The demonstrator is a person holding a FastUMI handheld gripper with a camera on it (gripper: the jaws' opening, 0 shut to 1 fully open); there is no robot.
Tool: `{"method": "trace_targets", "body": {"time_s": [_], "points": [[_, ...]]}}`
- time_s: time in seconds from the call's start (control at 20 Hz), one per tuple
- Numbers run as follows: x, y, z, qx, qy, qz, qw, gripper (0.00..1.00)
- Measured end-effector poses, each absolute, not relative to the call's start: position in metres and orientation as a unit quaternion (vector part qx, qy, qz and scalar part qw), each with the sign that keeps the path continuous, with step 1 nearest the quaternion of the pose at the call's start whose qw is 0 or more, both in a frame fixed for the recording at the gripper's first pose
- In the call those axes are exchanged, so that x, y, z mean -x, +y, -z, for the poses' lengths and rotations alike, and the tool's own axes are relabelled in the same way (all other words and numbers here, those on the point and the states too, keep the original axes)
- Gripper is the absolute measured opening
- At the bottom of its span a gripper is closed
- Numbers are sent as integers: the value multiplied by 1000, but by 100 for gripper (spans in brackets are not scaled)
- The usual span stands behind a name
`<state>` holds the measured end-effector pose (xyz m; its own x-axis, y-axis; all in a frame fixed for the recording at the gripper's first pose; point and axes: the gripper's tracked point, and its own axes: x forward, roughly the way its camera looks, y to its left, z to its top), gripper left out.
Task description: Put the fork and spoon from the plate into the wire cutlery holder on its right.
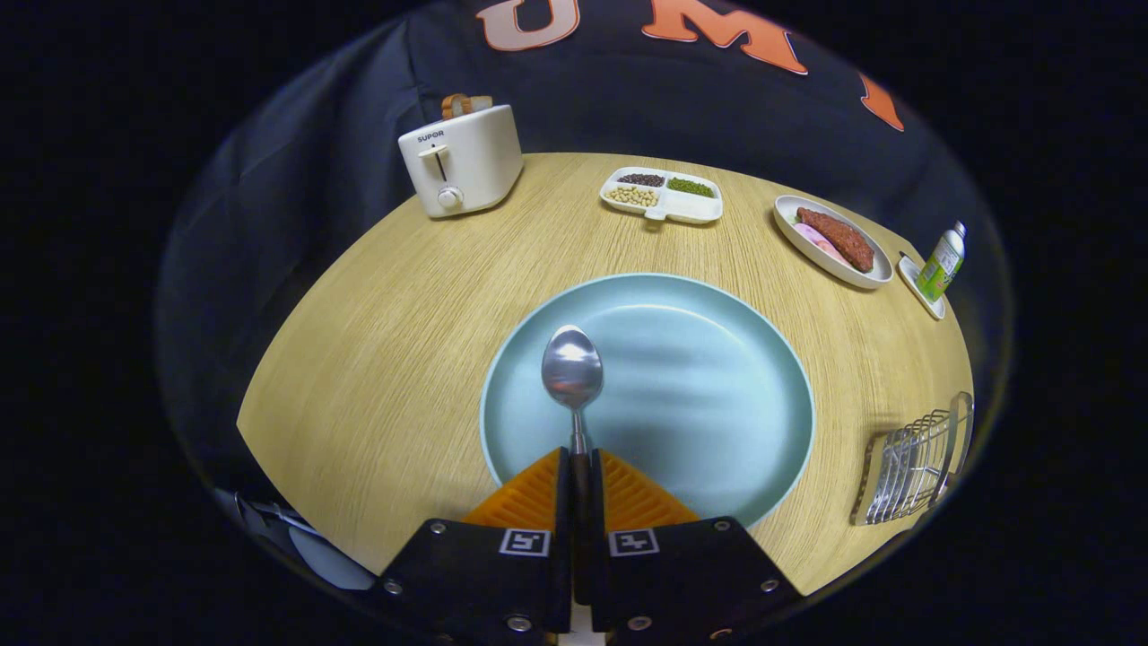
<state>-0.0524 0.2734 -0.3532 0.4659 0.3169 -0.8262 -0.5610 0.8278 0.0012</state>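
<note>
My gripper (pixel 579 459) is shut on the handle of a steel spoon (pixel 572 370), whose bowl points forward over the pale blue plate (pixel 717 404). The spoon looks lifted a little above the plate's left half. The plate holds nothing else that I can see. To the plate's right, near the table's edge, stands the wire cutlery holder (pixel 910 467); I cannot tell what is inside it.
A white toaster (pixel 460 160) with bread stands at the far left of the wooden table (pixel 386 359). Beyond the plate are a divided dish of beans (pixel 664 195), an oval dish of food (pixel 834 240) and a small bottle (pixel 942 262) on a saucer.
</note>
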Motion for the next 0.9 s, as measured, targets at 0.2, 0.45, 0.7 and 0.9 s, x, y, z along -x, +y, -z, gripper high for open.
{"method": "trace_targets", "body": {"time_s": [0.2, 0.45, 0.7, 0.9], "points": [[55, 268, 343, 118, 461, -252, 843, 5], [54, 236, 308, 86, 477, -236, 842, 5], [46, 189, 266, 75, 483, -211, 847, 5], [40, 148, 242, 75, 490, -184, 849, 5]]}}
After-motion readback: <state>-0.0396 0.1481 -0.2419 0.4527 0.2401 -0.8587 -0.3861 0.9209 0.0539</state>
